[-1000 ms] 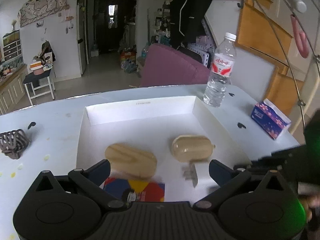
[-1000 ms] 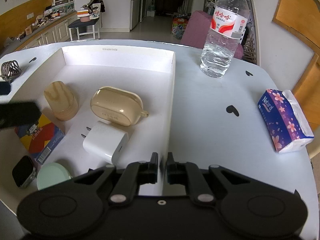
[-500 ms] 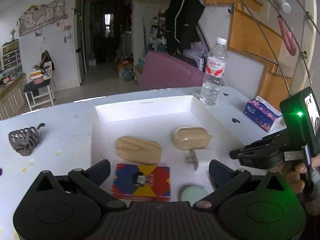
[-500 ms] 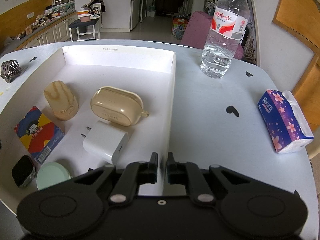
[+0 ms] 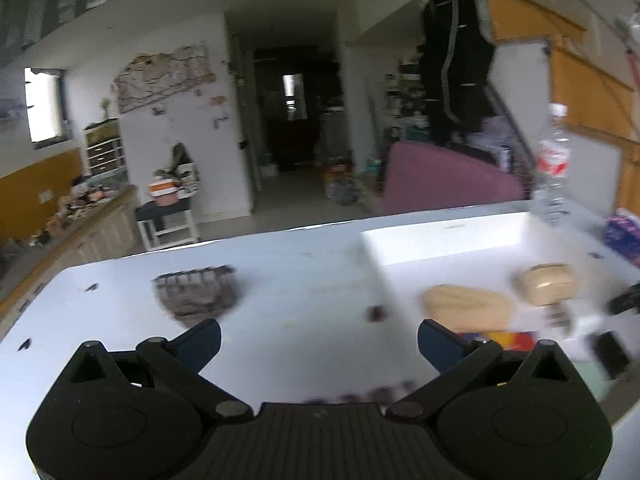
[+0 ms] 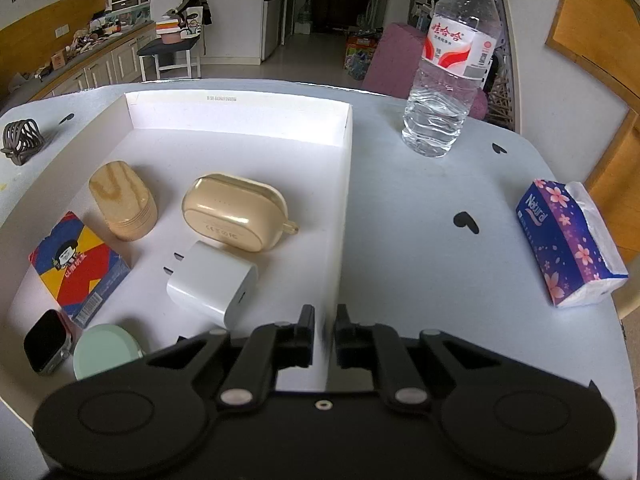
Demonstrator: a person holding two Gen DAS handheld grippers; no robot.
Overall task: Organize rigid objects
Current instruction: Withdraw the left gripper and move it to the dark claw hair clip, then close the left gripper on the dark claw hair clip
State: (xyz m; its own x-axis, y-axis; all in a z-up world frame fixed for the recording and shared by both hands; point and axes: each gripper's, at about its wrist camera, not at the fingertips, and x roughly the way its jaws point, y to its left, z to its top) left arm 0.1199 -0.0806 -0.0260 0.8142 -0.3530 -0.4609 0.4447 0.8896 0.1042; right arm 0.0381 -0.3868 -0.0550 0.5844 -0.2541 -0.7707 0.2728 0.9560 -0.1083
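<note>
Right wrist view shows your right gripper (image 6: 324,334) pinched on the tray (image 6: 347,184) wall; your left gripper (image 5: 319,340) gapes empty.

A pale desk (image 6: 420,248) carries a white tray (image 6: 347,184), water bottle (image 6: 448,80), tissue pack (image 6: 568,240), and perhaps a dark hair claw (image 6: 20,140).

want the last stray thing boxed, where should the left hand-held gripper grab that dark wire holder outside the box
Probably across the wire holder's narrow width, pinching its looped ribs, coming from the near side where the open left hand-held gripper already faces it. It sits alone on bare table, so nothing blocks the fingers. Blur hides finer detail.
</note>
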